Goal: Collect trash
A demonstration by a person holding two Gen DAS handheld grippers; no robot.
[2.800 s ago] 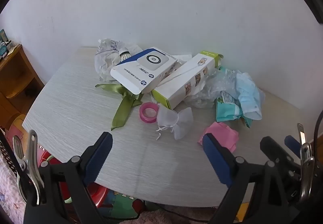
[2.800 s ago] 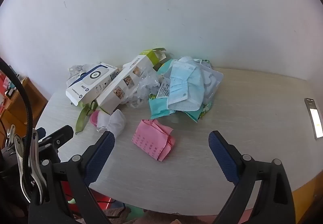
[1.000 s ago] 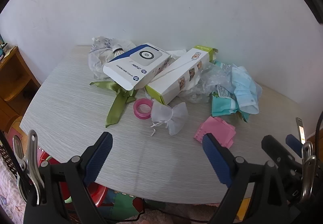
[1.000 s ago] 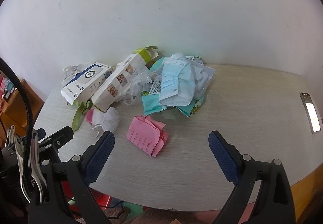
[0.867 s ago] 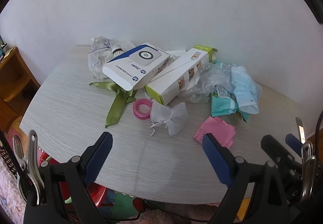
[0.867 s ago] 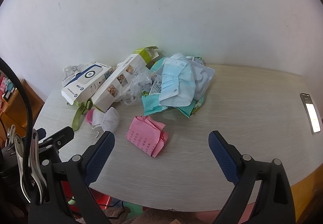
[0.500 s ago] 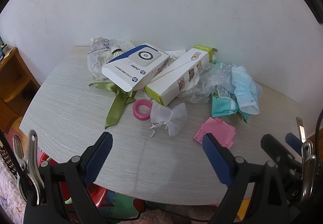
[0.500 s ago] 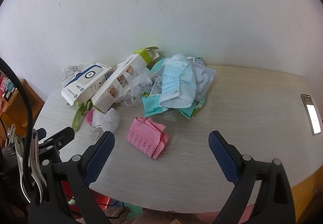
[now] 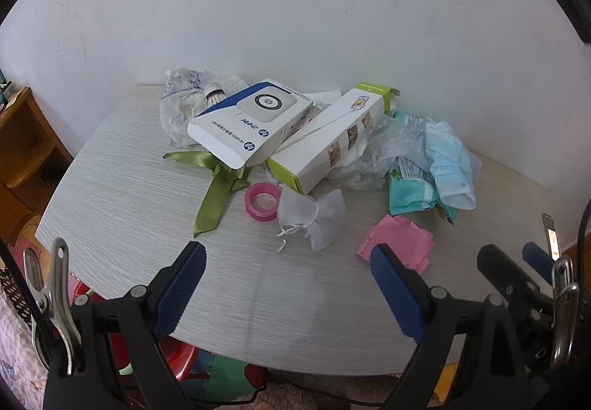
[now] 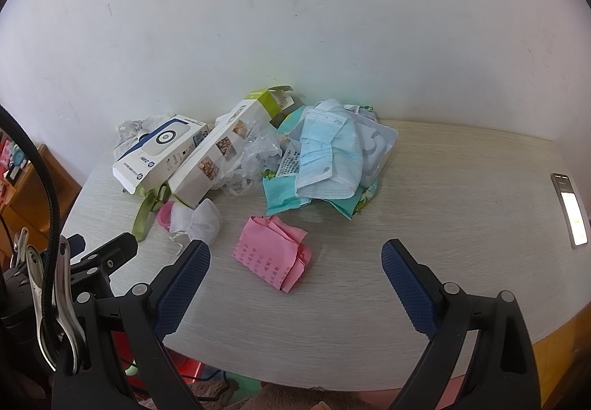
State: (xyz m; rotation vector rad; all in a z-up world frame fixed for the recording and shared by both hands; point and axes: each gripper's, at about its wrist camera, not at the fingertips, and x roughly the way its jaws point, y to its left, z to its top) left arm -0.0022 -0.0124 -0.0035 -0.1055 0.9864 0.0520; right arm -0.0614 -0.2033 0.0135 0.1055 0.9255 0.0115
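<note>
While your left claw (image 9: 286,266) and right claw (image 10: 295,264) gape wide and empty at lower frame, the pink paper (image 10: 272,253) lies mid-bench (image 10: 461,188), trash pile (image 10: 258,147) above.

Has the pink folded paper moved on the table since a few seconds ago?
No. The pink folded paper sits just as near the white pouch; only the camera shifted.

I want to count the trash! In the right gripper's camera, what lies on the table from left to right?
Blue-and-white box → long white box → pink paper → blue face mask → phone at the far right edge.
</note>
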